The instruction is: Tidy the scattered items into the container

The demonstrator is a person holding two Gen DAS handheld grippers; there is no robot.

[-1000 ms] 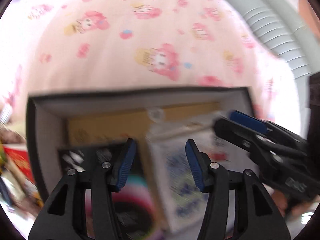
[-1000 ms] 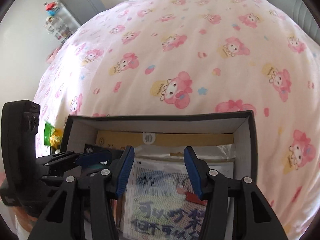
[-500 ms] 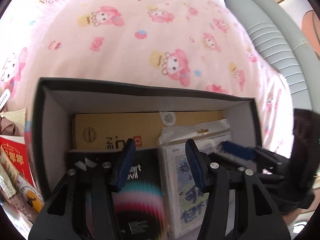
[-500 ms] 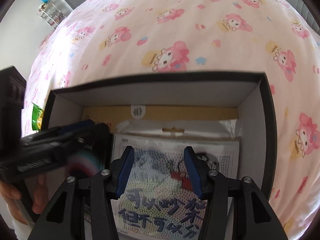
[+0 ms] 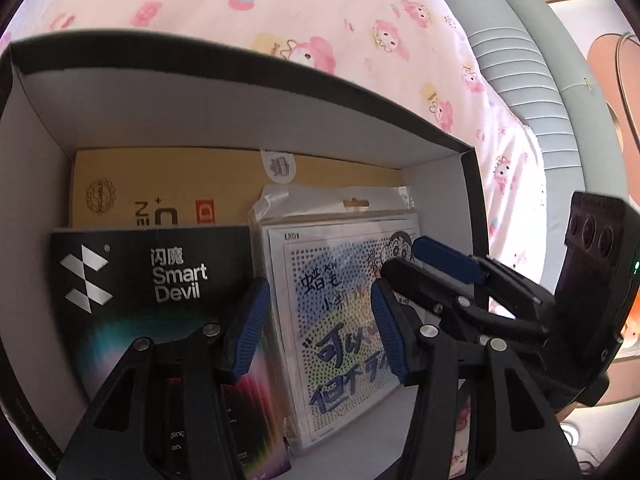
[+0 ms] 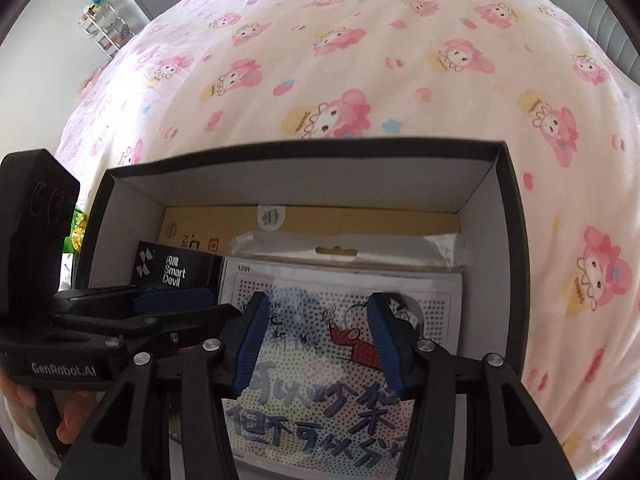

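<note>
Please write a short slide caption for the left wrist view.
Open left gripper above the Smart Devil box and bagged cartoon pack in the dark container.

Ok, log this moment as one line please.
left gripper: open, empty | right gripper: open, empty | box: holds Smart Devil package, cartoon pack, yellow carton

Both grippers, left gripper (image 5: 316, 320) and right gripper (image 6: 316, 344), are black plastic with ribbed blue pads (image 6: 250, 342) and silver screws (image 6: 211, 345); one body reads "GenRobot.AI". Bare fingers (image 6: 70, 426) show.
</note>
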